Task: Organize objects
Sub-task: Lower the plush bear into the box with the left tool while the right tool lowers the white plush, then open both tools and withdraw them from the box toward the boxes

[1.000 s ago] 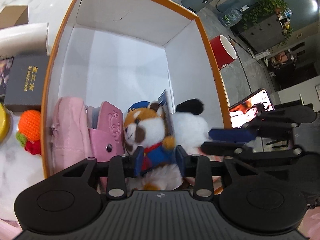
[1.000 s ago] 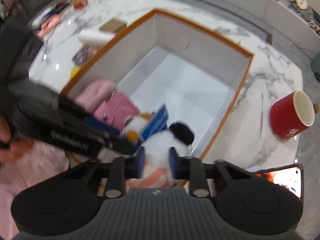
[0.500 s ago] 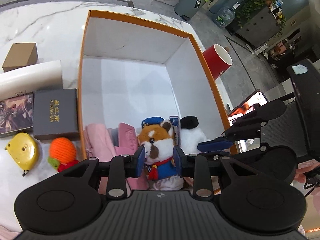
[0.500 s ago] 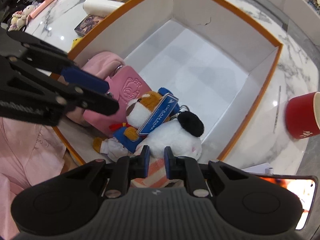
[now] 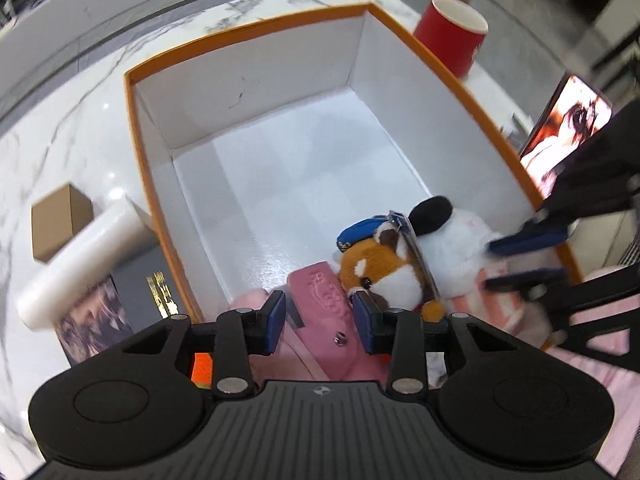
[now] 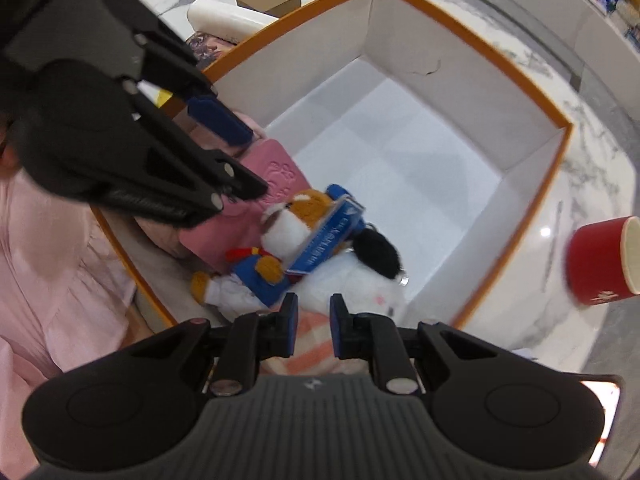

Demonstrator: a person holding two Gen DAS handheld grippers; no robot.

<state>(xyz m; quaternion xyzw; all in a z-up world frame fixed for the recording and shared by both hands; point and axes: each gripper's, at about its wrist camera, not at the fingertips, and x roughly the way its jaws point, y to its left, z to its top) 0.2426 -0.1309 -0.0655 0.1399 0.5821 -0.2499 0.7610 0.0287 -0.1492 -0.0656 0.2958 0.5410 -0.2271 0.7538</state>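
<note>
A white box with an orange rim [image 5: 248, 28] [image 6: 472, 40] stands on the marble table. At its near end lie a pink pouch [image 5: 320, 292] [image 6: 276, 172], a fox plush in a blue cap [image 5: 380, 264] [image 6: 296, 220] and a white plush with a black ear [image 5: 460, 232] [image 6: 360, 284]. My left gripper [image 5: 319, 320] is open and empty above the pink pouch. My right gripper [image 6: 311, 322] is open and empty above the white plush. Each gripper shows in the other's view.
A red cup [image 5: 452, 36] [image 6: 600, 260] stands right of the box, near a lit phone [image 5: 568, 128]. Left of the box lie a white roll [image 5: 80, 256] [image 6: 228, 18], a brown carton [image 5: 60, 220] [image 6: 268, 0], a black box [image 5: 156, 284] and a picture card [image 5: 92, 320].
My left gripper has let go of the fox plush, opened wider and shifted left over the pink pouch. My right gripper has opened a little. Both plushes now lie in the box.
</note>
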